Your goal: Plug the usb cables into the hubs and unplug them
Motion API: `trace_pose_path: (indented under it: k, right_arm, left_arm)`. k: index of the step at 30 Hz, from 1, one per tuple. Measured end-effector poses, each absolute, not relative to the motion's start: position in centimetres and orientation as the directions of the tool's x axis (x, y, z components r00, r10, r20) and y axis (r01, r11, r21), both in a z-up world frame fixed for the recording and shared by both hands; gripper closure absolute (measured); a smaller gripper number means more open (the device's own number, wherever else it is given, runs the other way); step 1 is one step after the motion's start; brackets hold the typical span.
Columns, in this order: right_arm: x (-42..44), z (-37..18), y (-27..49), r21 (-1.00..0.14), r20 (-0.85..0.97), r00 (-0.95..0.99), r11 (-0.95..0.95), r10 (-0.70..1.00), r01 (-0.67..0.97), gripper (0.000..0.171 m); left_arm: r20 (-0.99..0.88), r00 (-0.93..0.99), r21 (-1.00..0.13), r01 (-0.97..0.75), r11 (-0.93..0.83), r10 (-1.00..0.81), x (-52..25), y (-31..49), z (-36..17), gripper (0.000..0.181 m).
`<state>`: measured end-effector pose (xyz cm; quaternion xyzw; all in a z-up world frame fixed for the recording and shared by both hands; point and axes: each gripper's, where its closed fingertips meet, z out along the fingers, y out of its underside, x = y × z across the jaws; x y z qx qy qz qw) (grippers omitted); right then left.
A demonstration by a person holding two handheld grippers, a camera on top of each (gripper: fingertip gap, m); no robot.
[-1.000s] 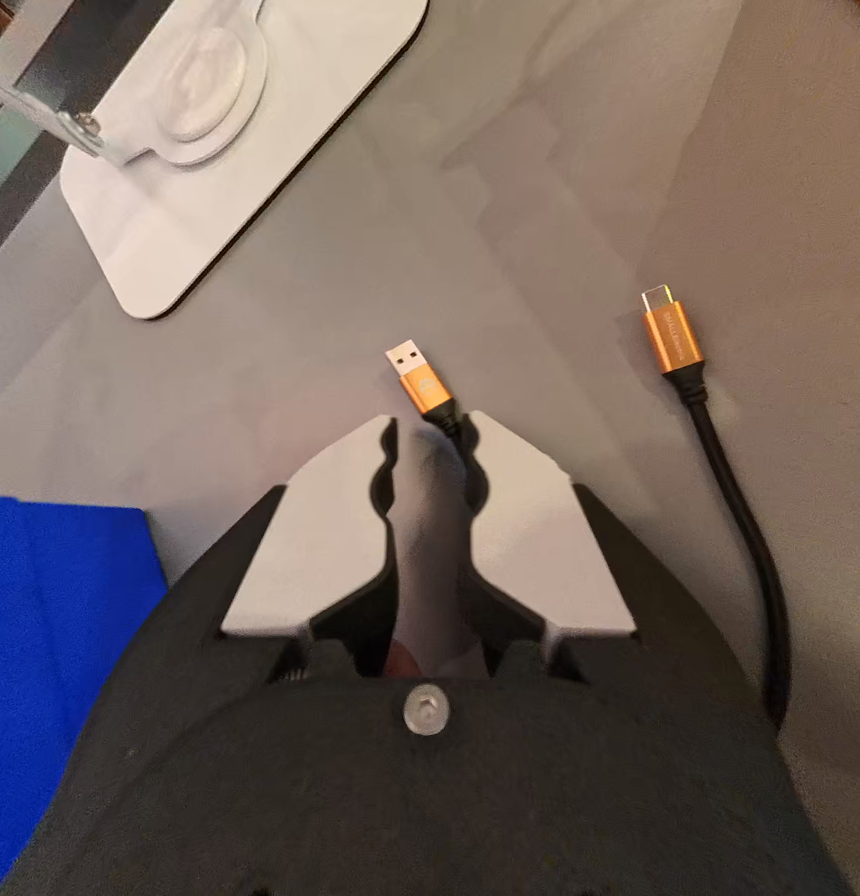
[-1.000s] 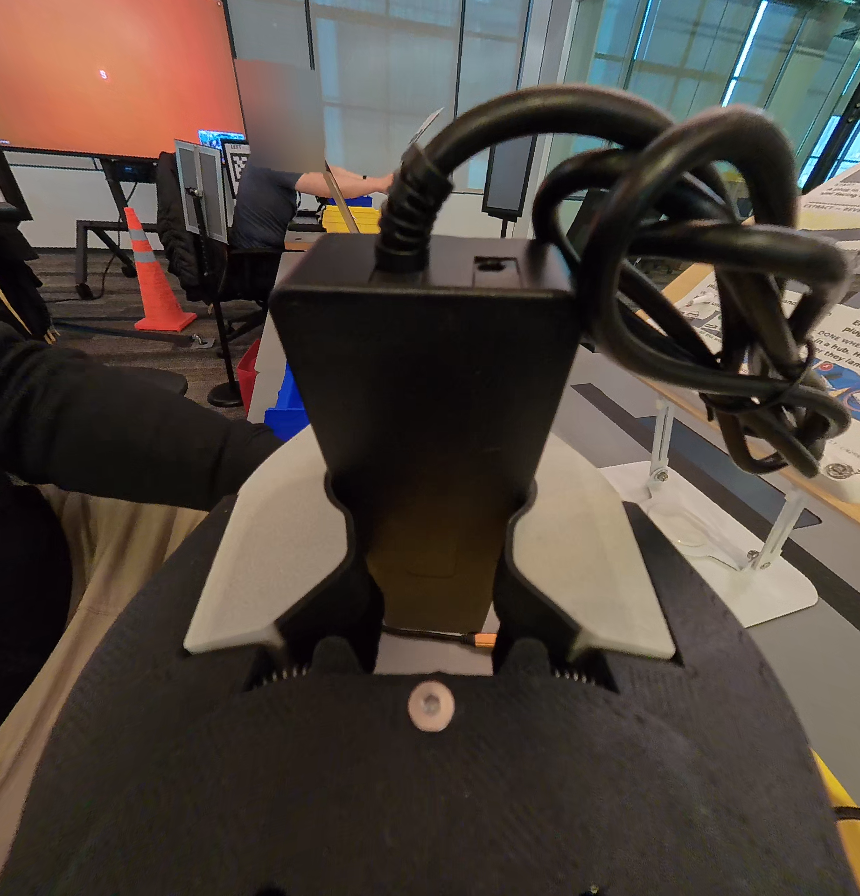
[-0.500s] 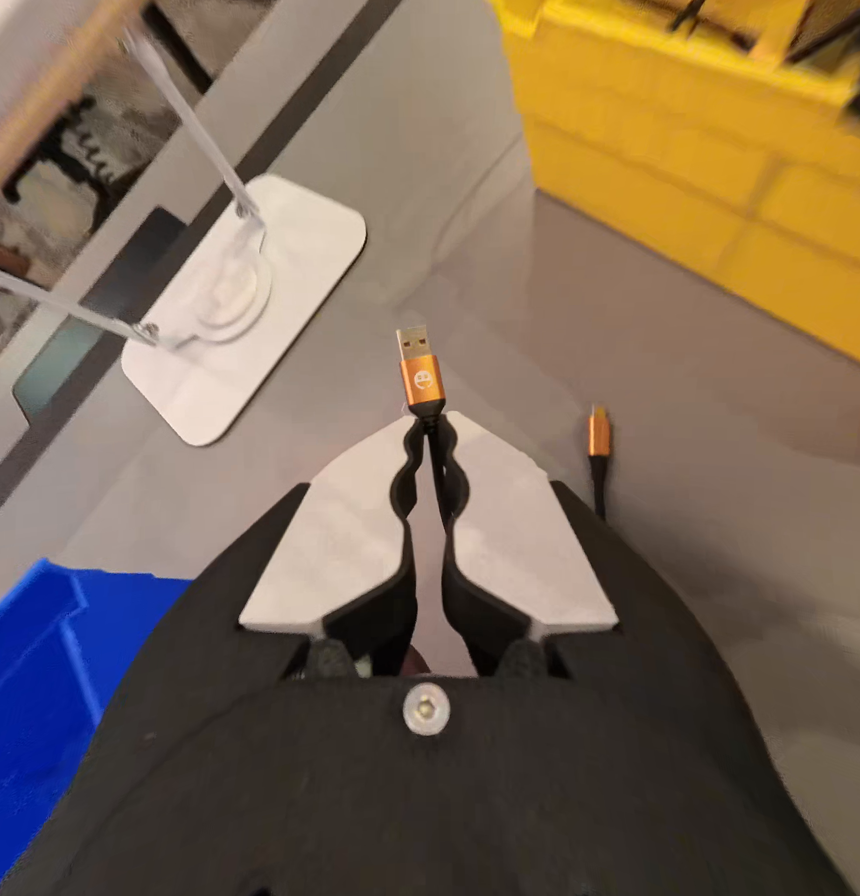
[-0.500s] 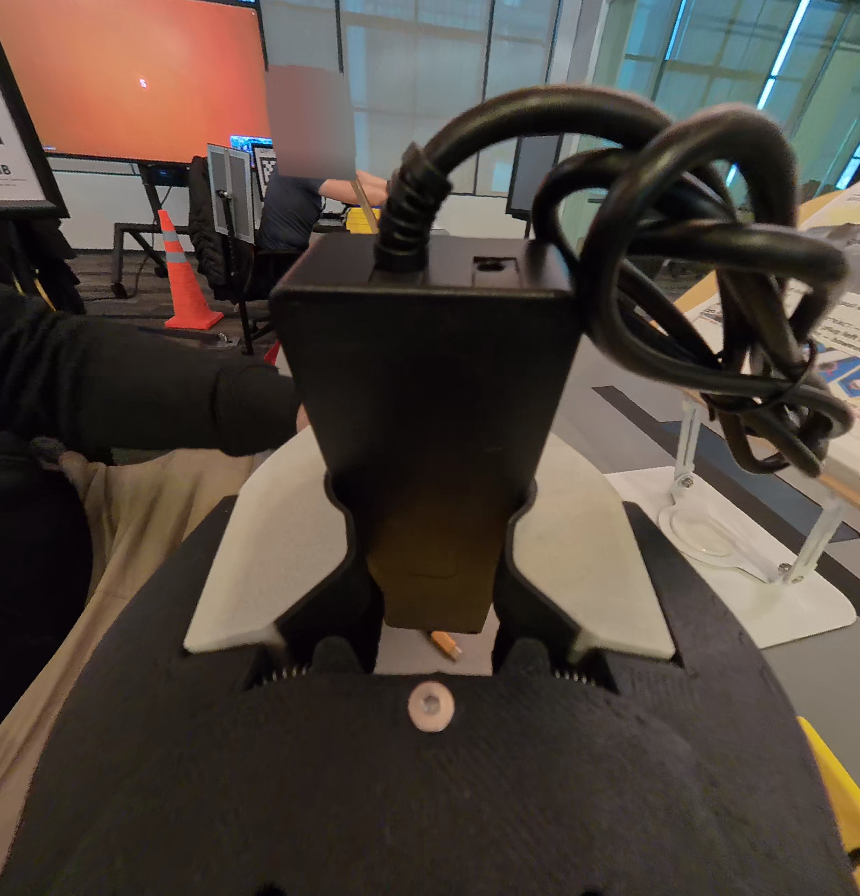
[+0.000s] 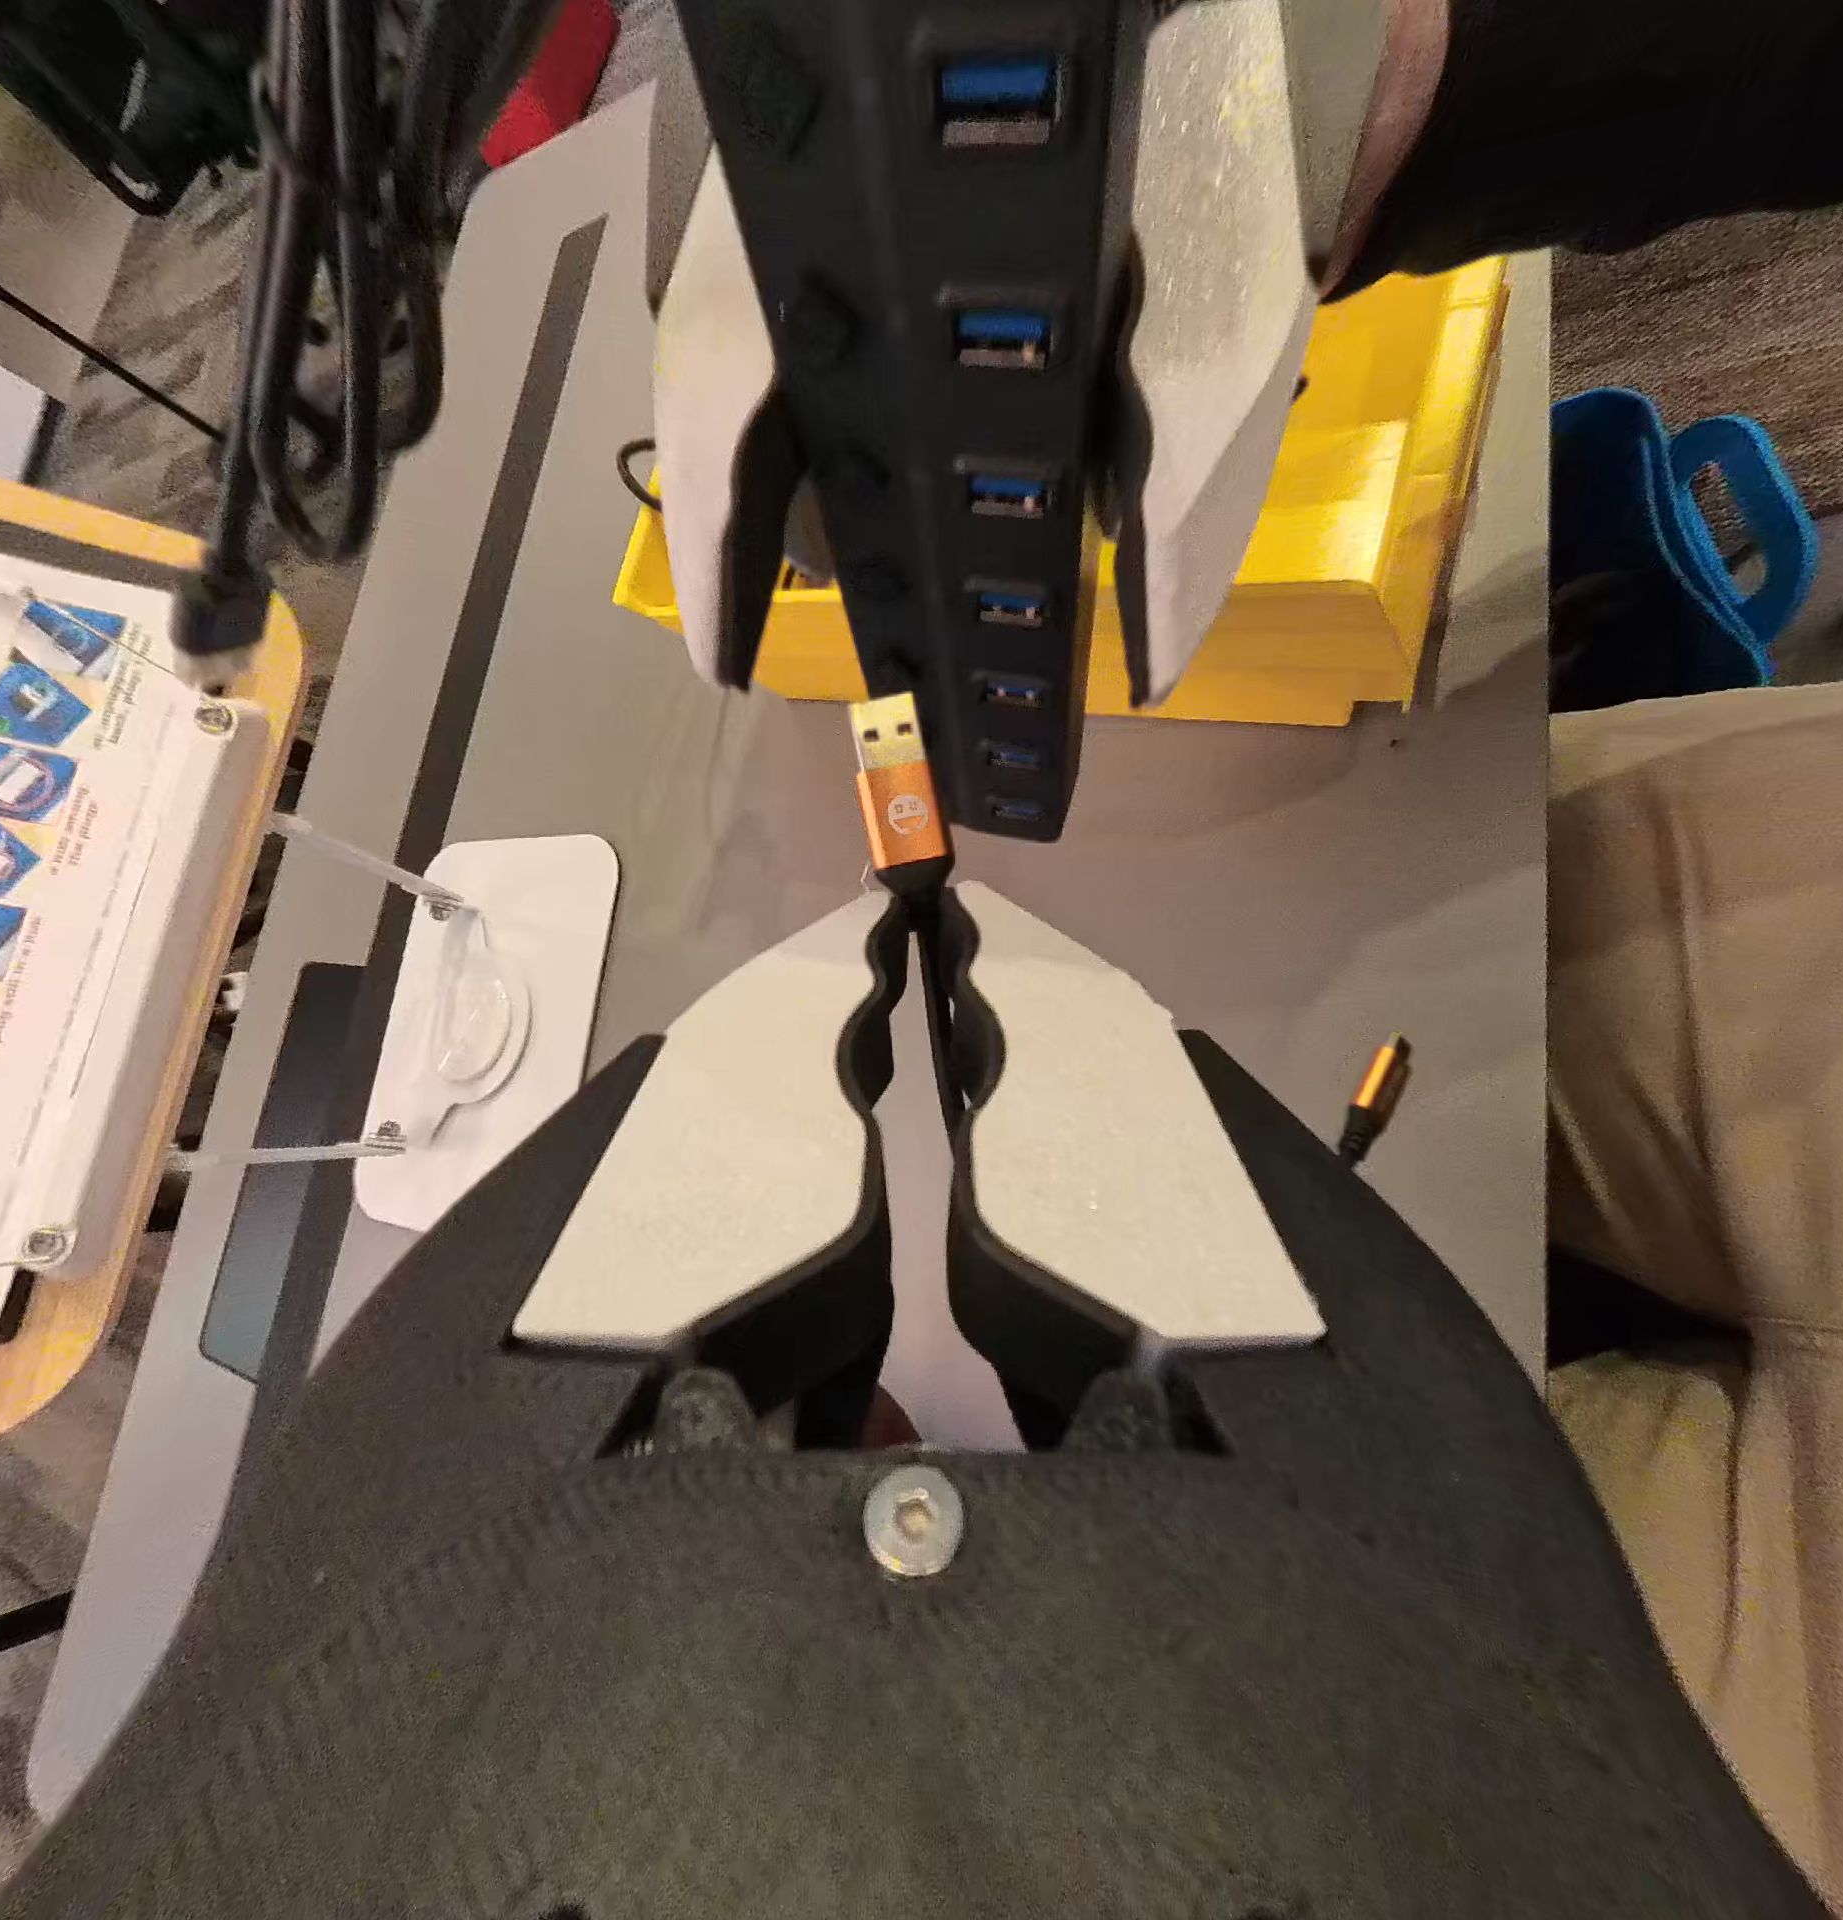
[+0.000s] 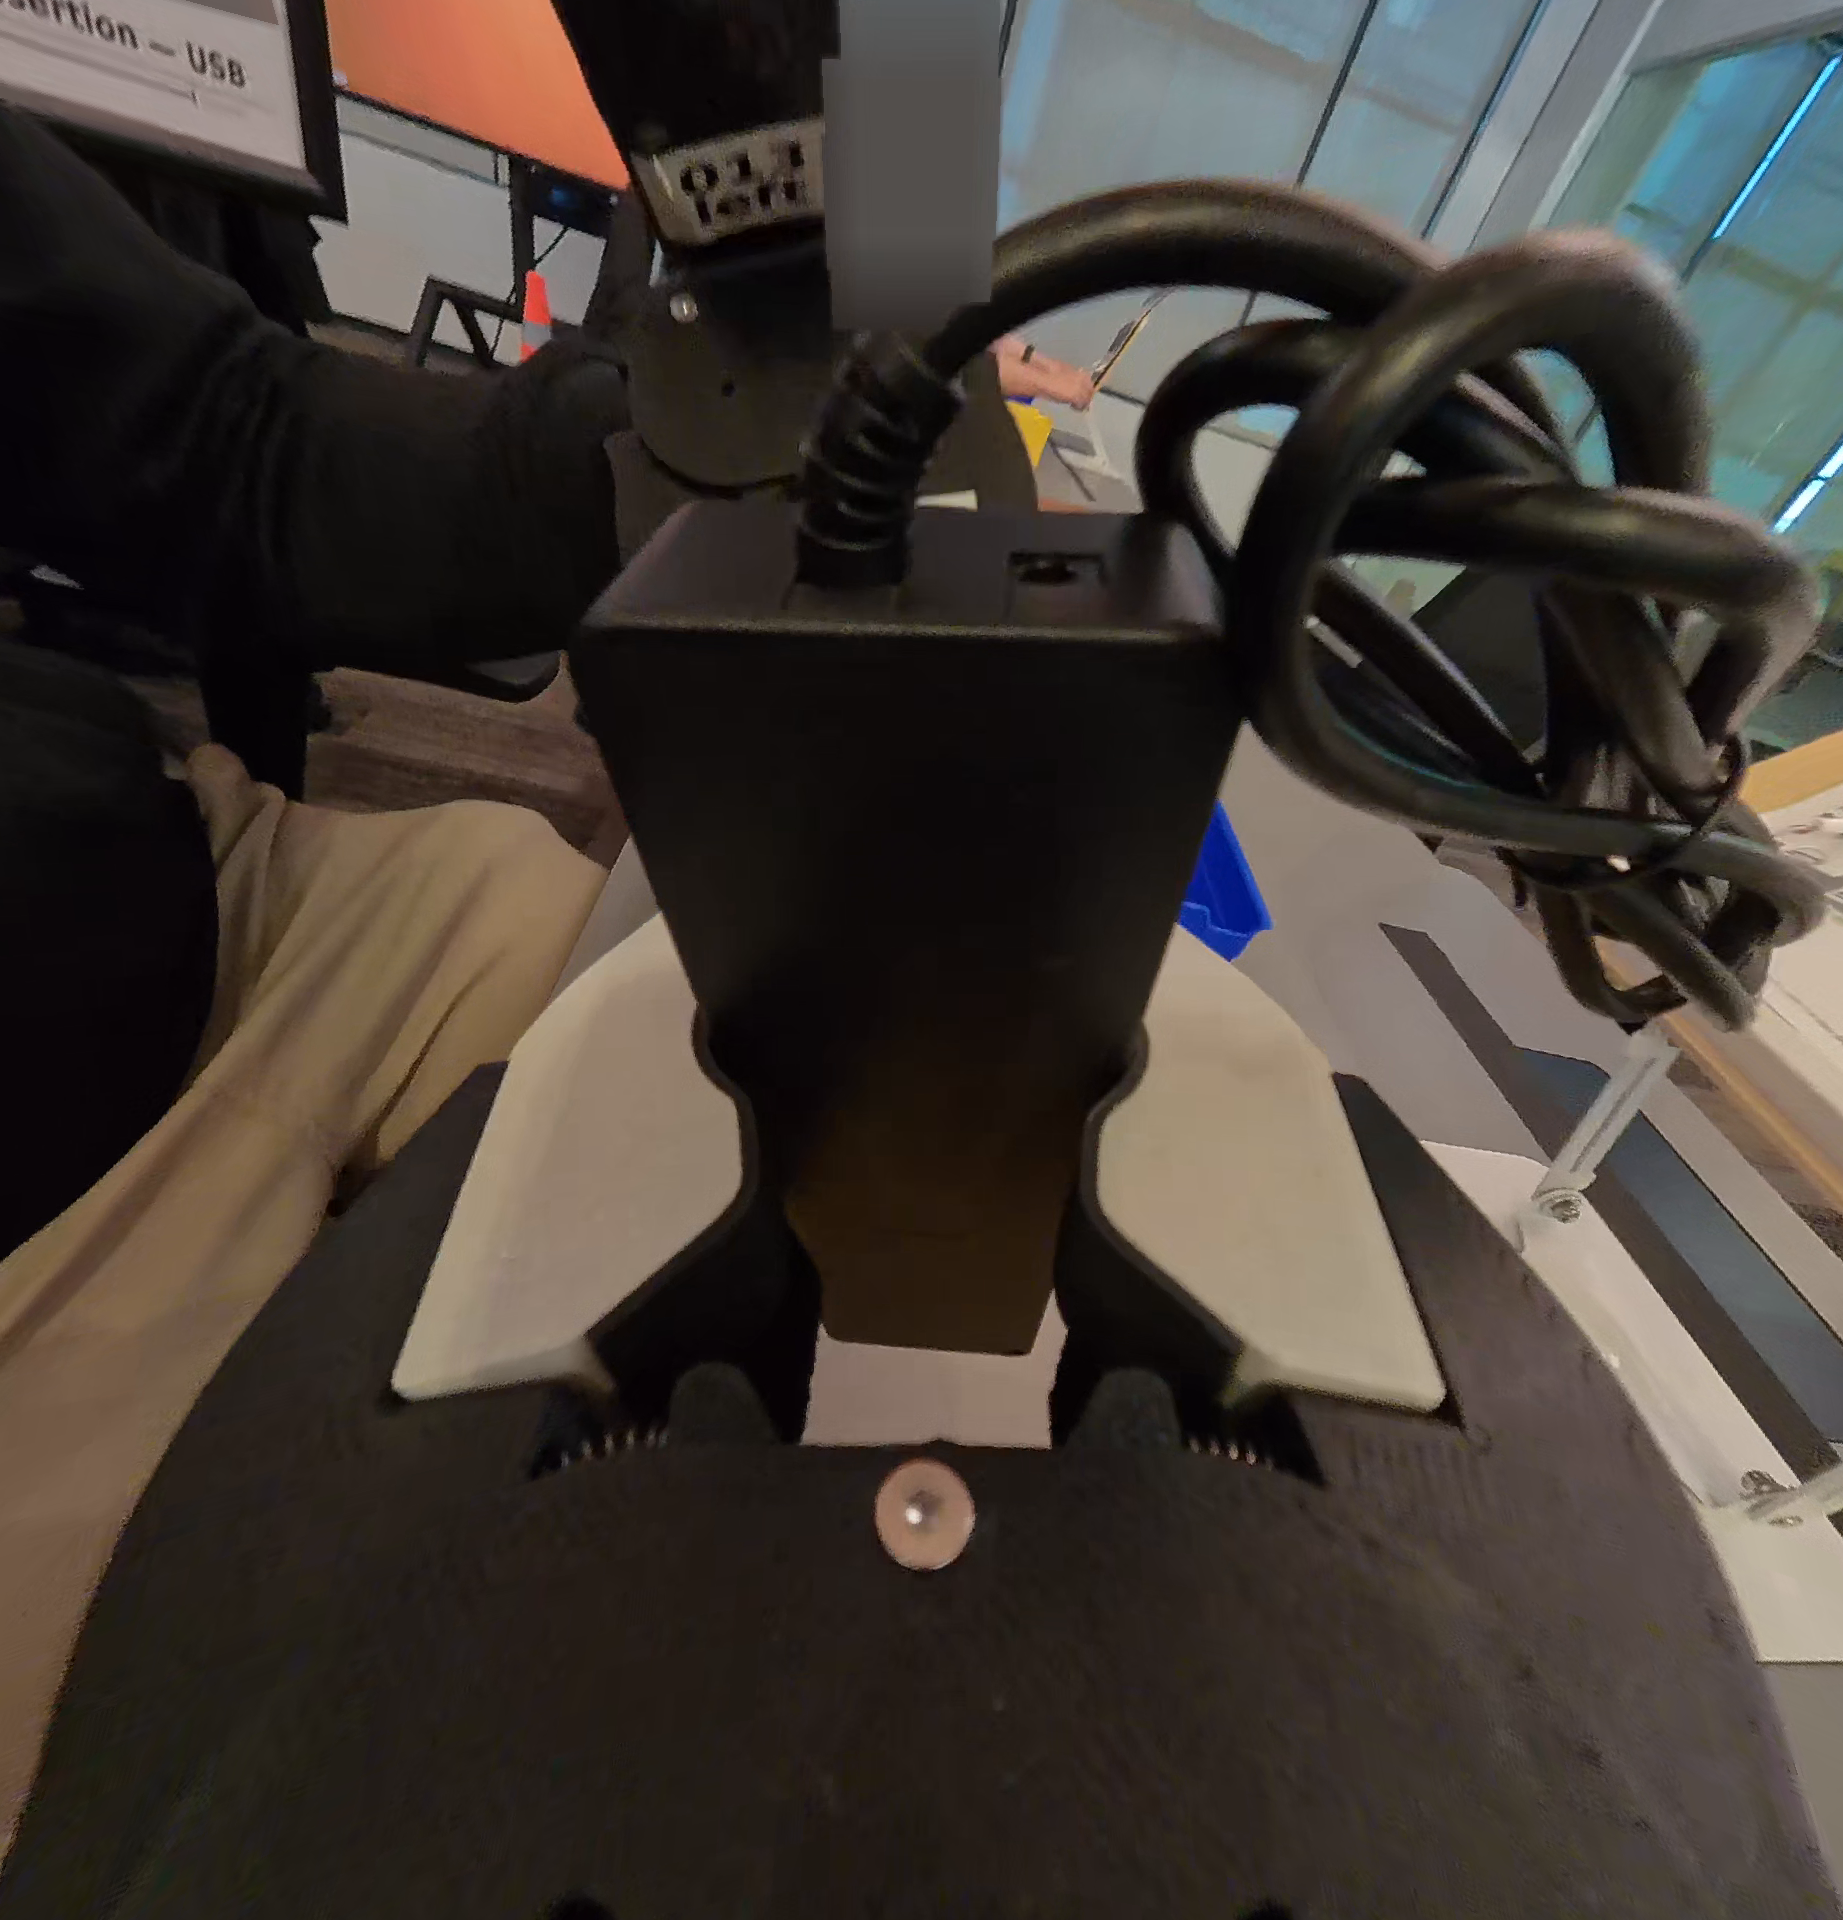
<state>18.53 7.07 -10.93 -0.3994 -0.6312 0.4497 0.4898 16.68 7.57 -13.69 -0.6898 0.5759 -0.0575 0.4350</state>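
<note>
Your orange-shelled USB-A plug (image 5: 899,805) points up at the black hub (image 5: 932,416), its metal tip just beside the hub's lower end, not in any port. The hub's row of blue ports (image 5: 1005,592) faces you, all empty. Its black cord (image 6: 1499,644) hangs coiled beside it. The cable's orange far-end plug (image 5: 1377,1091) lies on the surface.

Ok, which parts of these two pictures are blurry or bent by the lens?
Left wrist view: orange USB plug fairly sharp, hub and dangling cord blurred near the top, table edges bowed. Right wrist view: hub body sharp, coiled cable slightly soft.
</note>
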Motion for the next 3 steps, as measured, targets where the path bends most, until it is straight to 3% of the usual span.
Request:
trace_pose_path:
  k: [1, 3]
  right_arm:
    - [18.33, -11.25, 6.85, -0.956, 0.263, -0.213, 0.285, 0.941, 0.077, 0.107]
    - [17.92, -11.86, 6.57, -0.949, 0.269, -0.227, 0.298, 0.936, 0.102, 0.107]
  left_arm:
    - [-0.435, 0.327, -0.662, -0.748, 0.051, -0.839, 16.87, 7.50, -13.63, 0.175]
    - [-0.436, 0.290, -0.648, -0.758, 0.073, -0.852, 17.36, 7.06, -13.97, 0.176]
